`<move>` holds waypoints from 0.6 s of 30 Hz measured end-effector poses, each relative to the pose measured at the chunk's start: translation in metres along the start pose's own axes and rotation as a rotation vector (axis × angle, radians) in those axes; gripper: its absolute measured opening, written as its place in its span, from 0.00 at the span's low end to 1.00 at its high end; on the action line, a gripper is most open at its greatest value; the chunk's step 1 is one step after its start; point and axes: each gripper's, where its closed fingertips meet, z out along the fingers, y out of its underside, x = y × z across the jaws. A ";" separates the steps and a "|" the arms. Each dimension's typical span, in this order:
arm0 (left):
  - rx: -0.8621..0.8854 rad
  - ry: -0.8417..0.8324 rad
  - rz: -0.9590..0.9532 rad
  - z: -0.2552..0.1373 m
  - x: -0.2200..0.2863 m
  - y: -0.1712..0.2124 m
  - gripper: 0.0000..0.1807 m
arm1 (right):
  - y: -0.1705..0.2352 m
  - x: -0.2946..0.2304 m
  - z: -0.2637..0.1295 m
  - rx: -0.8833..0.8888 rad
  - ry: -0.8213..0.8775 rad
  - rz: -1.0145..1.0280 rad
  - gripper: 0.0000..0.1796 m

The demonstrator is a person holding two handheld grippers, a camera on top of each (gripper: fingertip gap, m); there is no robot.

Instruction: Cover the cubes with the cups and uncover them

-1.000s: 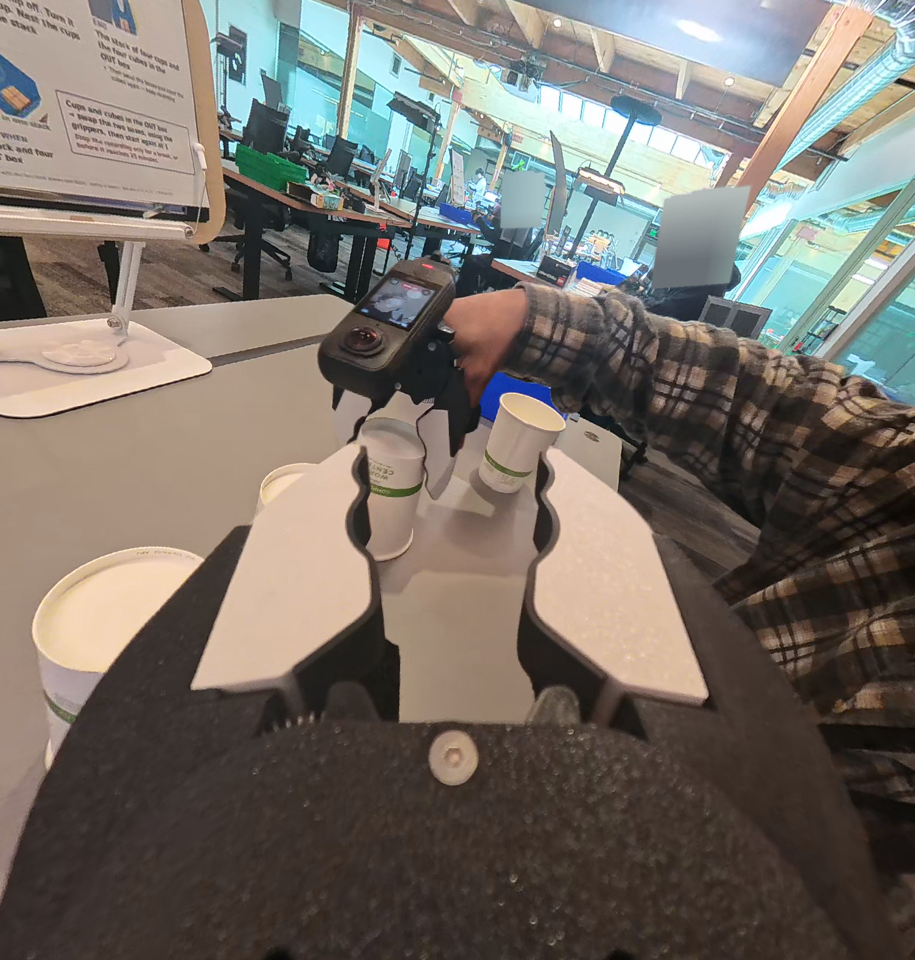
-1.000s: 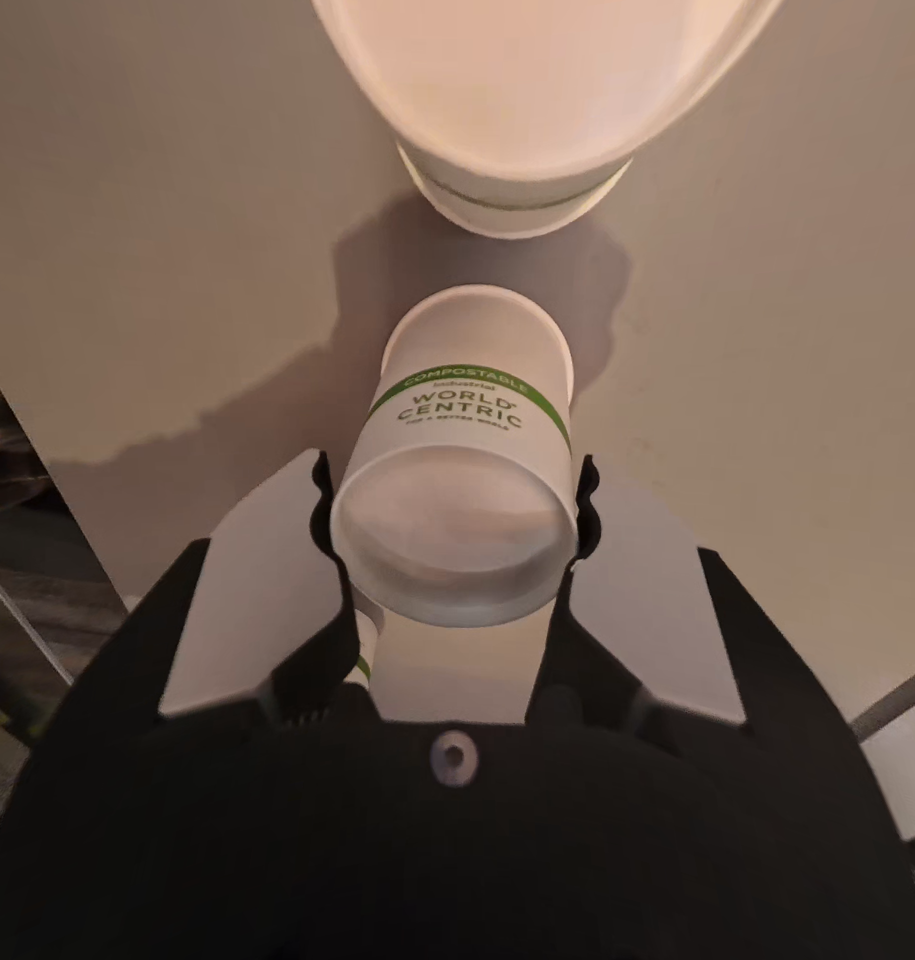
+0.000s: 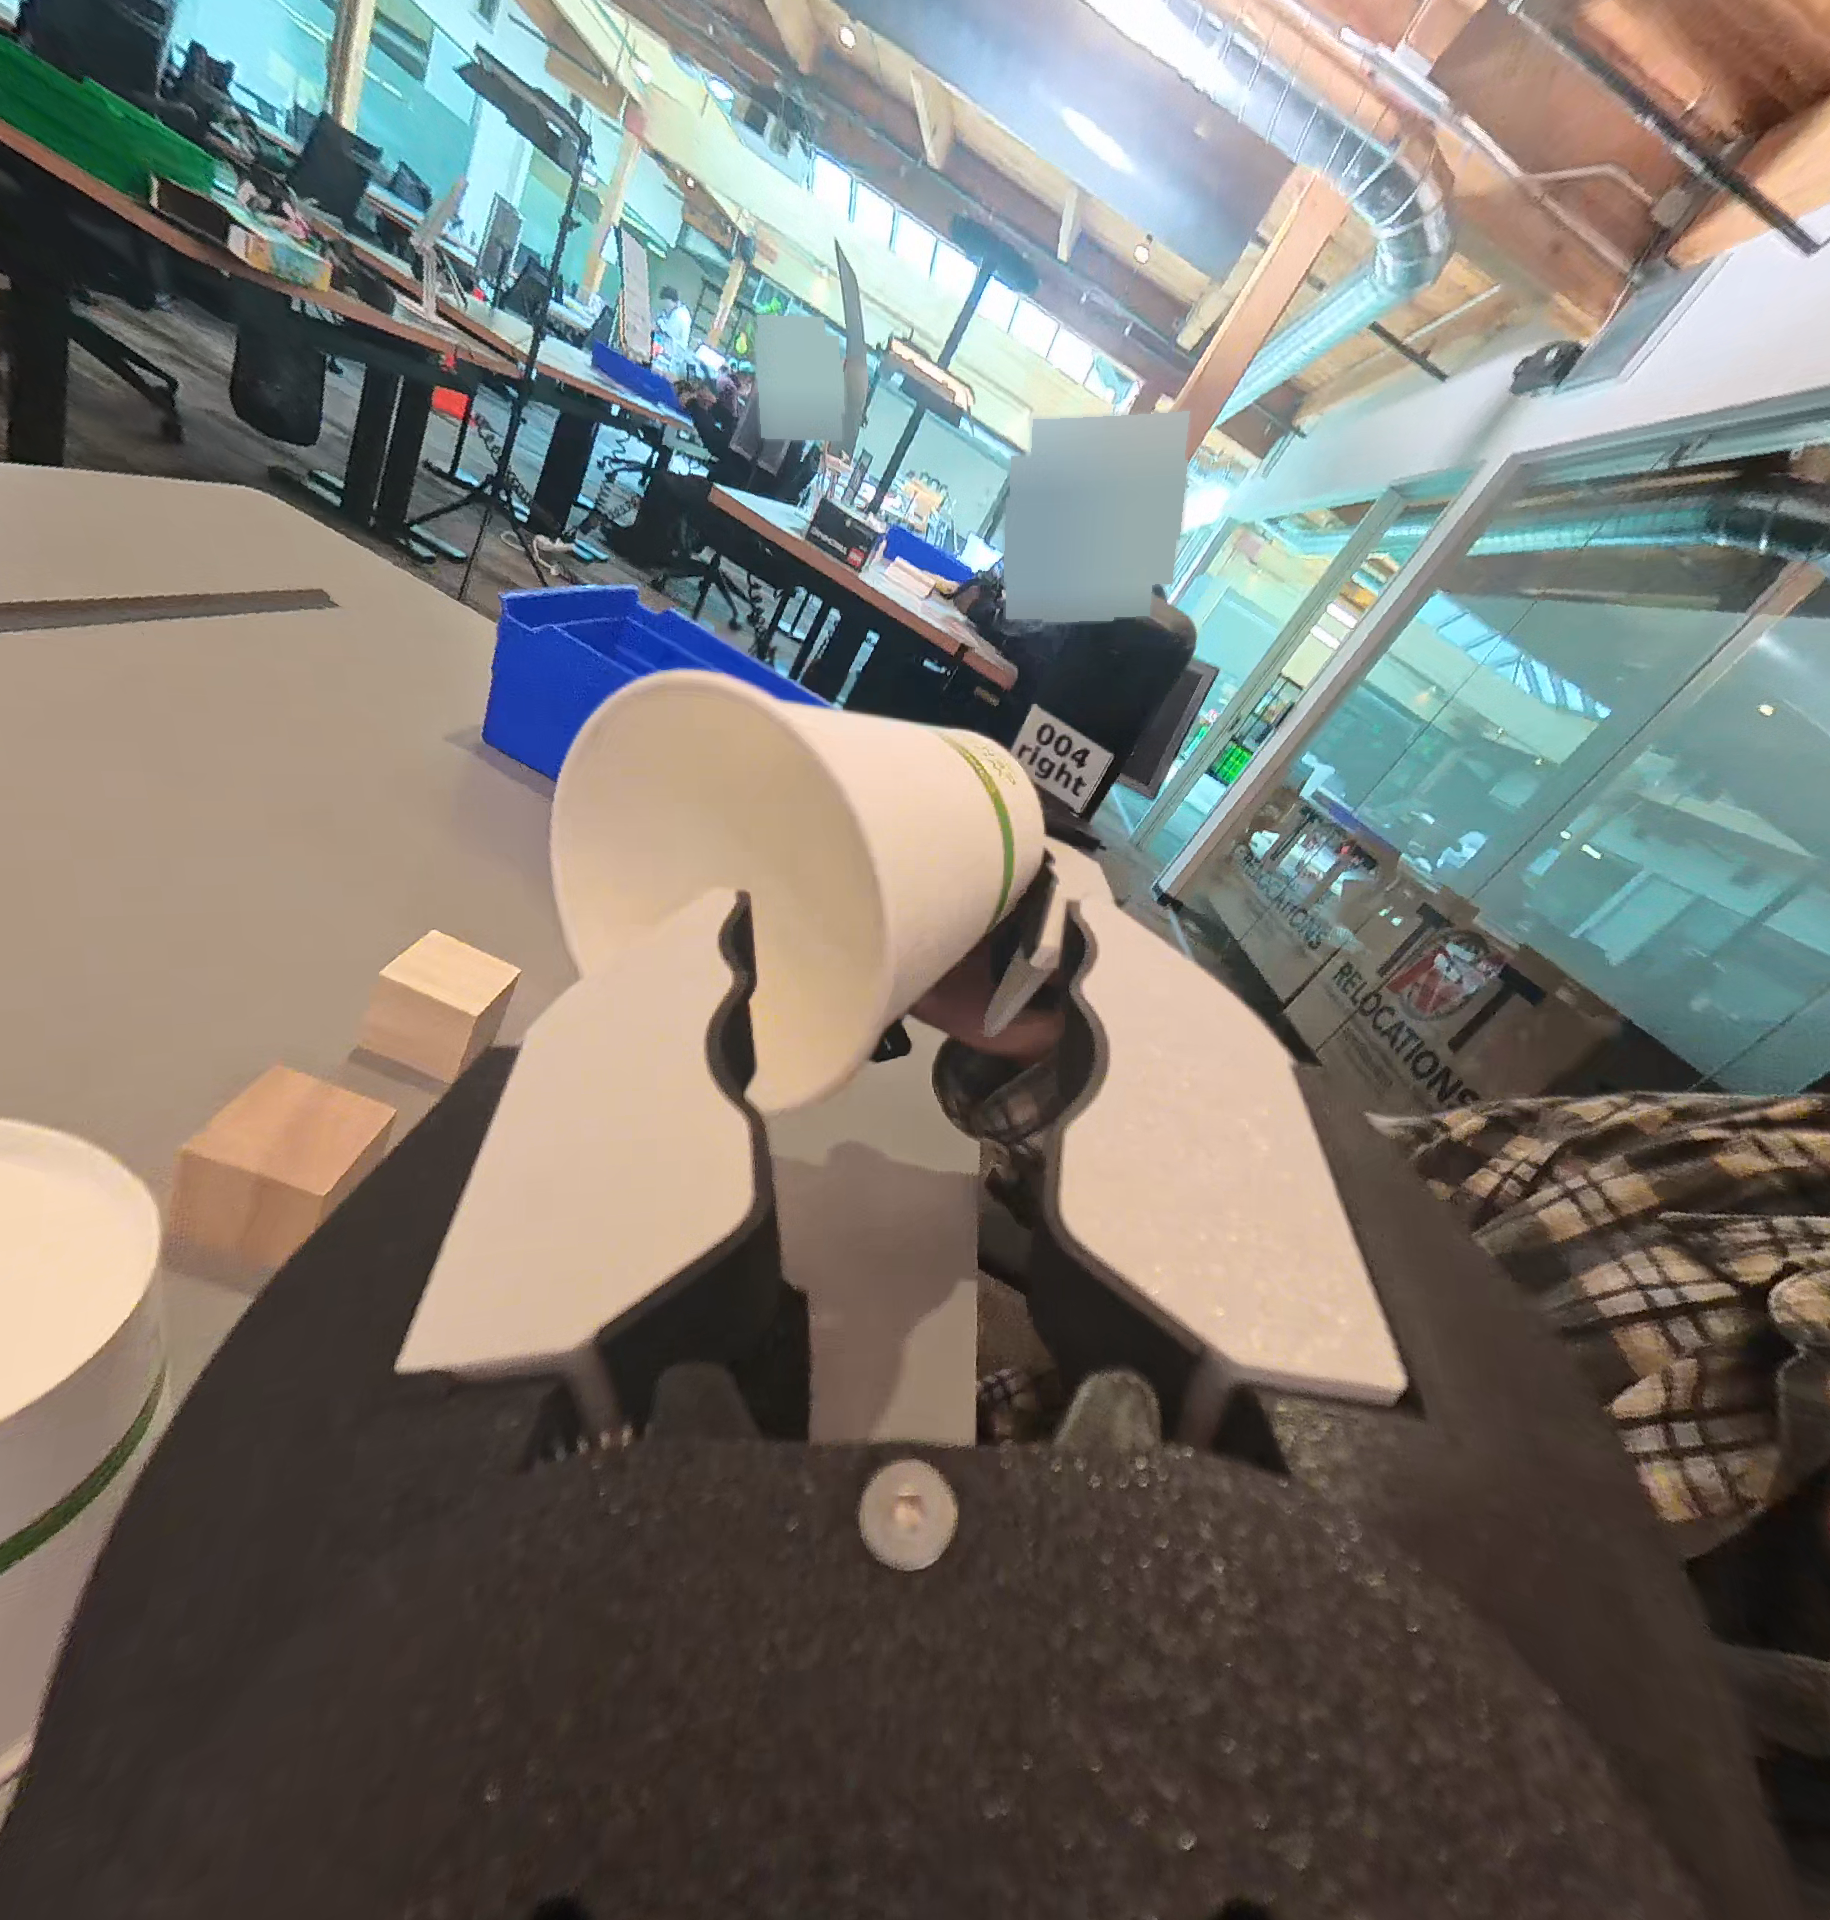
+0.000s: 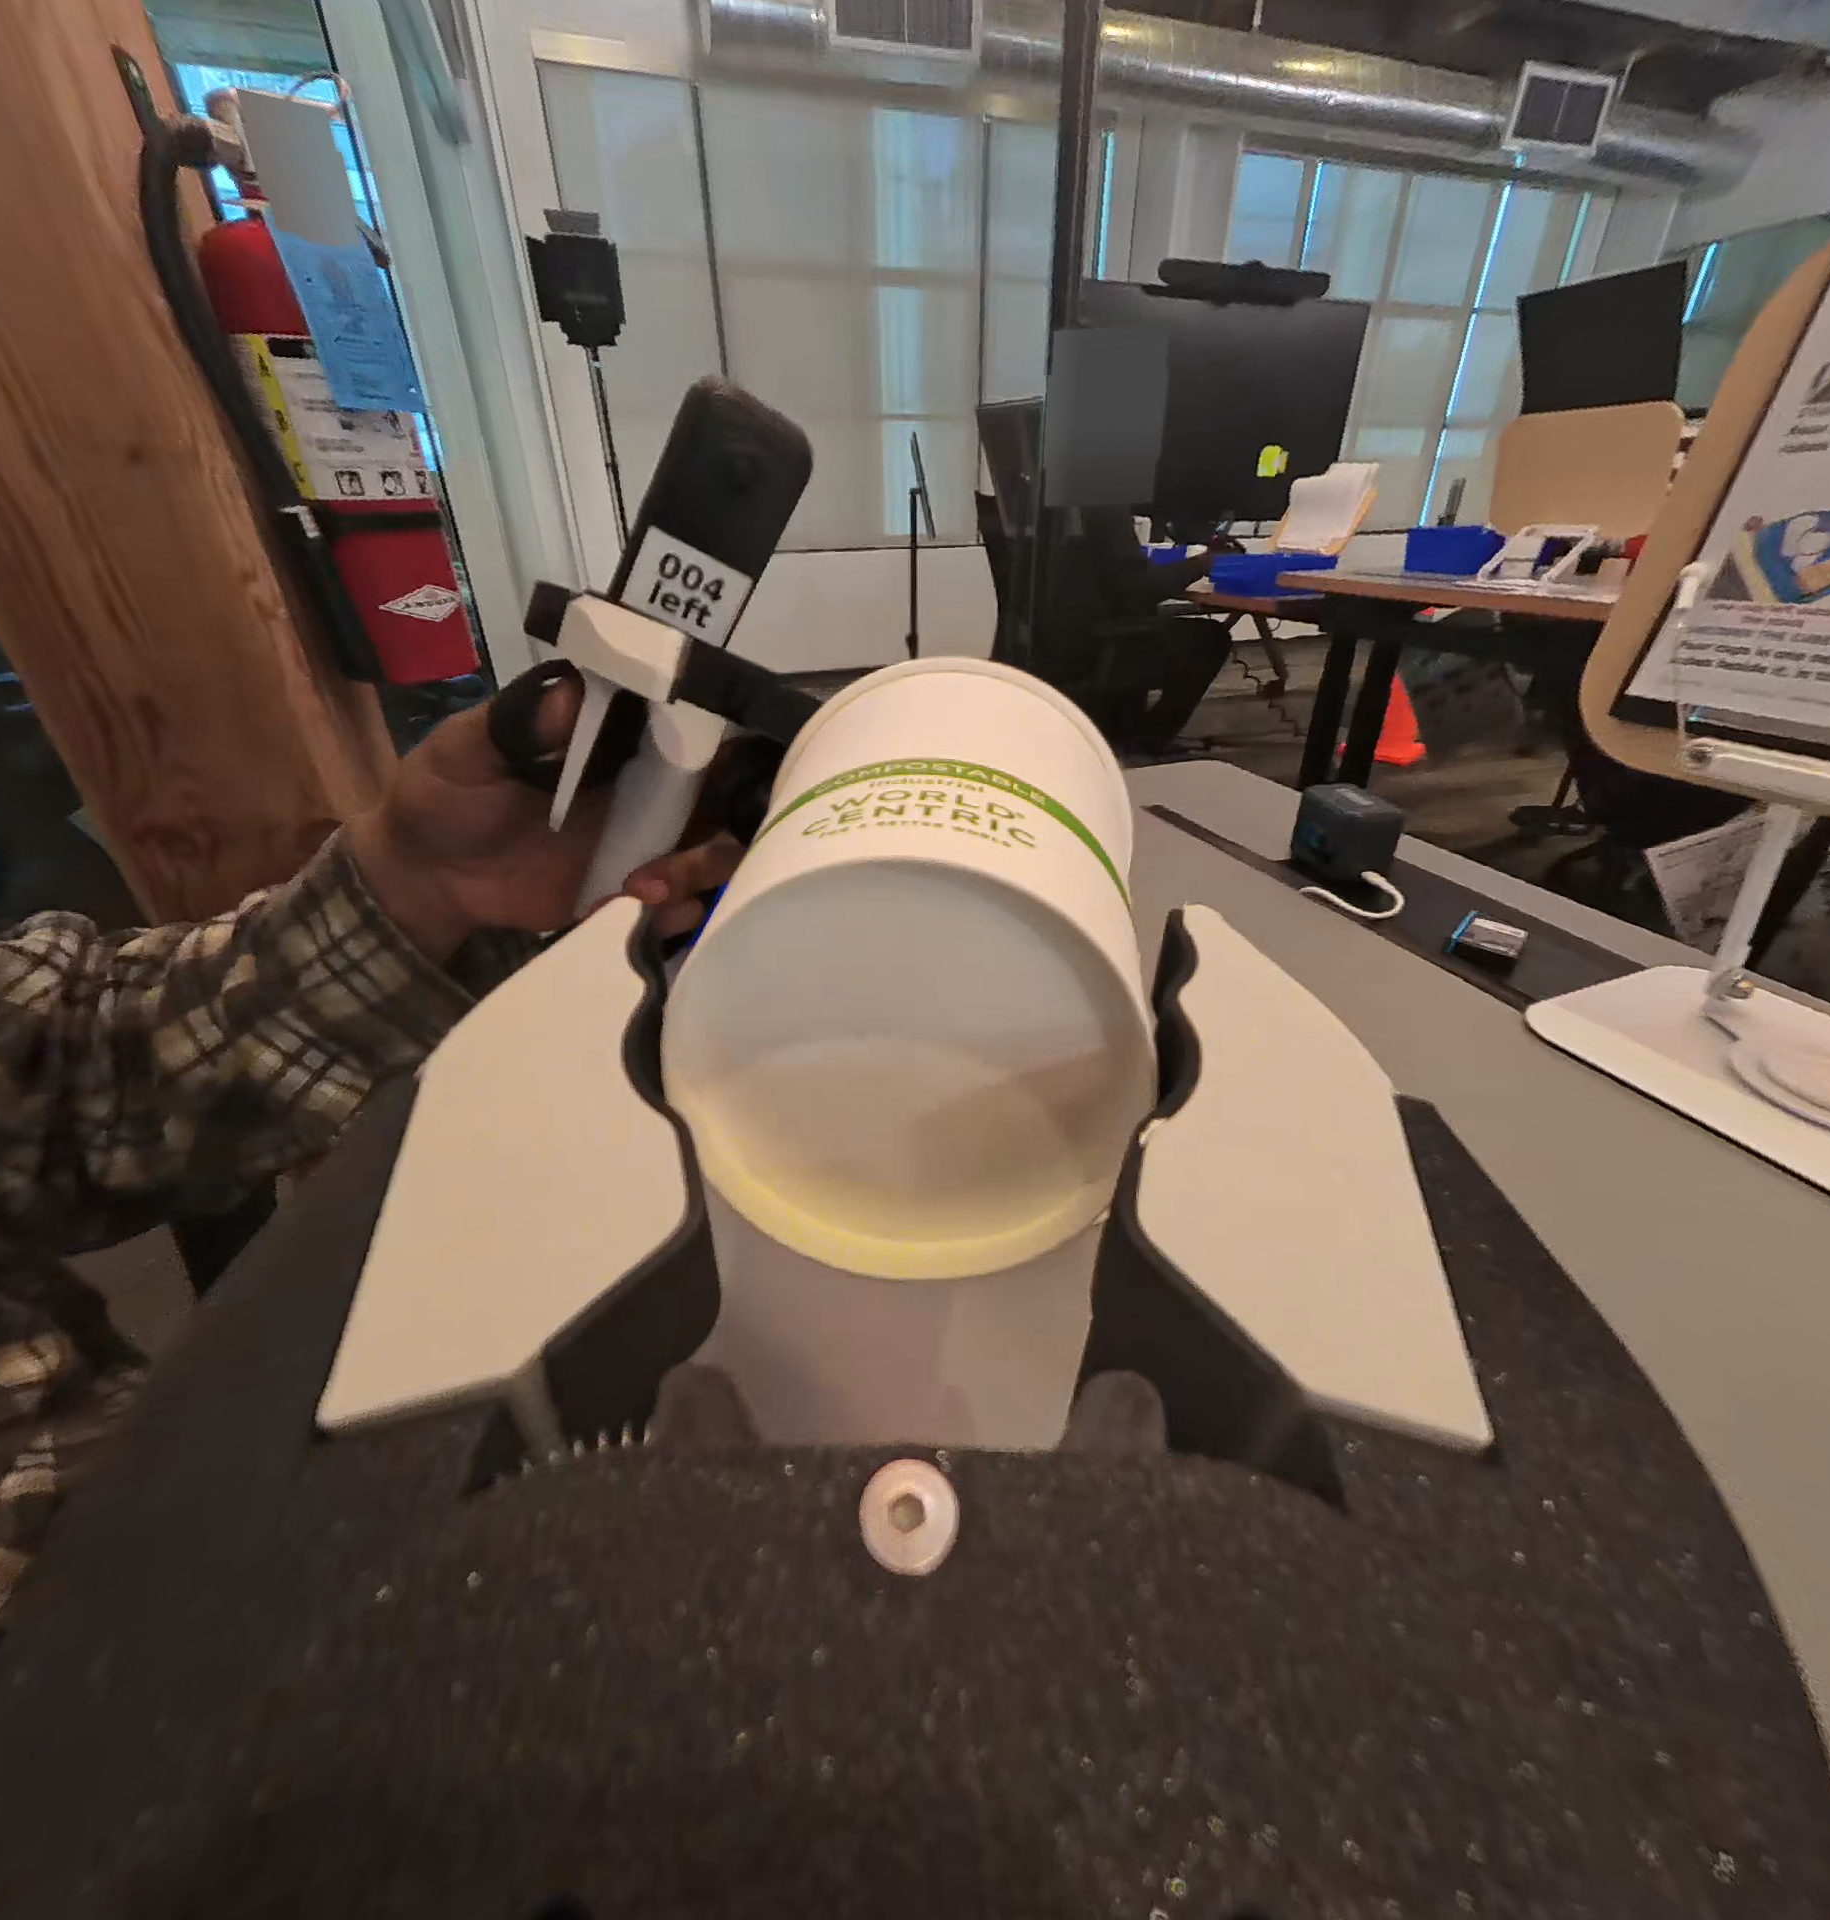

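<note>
Right tool (image 4: 906,1023) grips cup (image 4: 926,977) sideways (base toward camera).

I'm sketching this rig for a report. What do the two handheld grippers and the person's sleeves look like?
Each gripper, left and right, has a black, speckled foam-like body, a pale centre screw, and two flat white fingers with wavy black inner edges. A black camera tops the left one, with a white label. The sleeves are plaid flannel.
</note>
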 end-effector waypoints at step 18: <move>-0.423 0.012 0.072 0.005 0.006 0.028 0.03 | 0.042 -0.012 -0.011 -0.318 -0.108 -0.112 0.66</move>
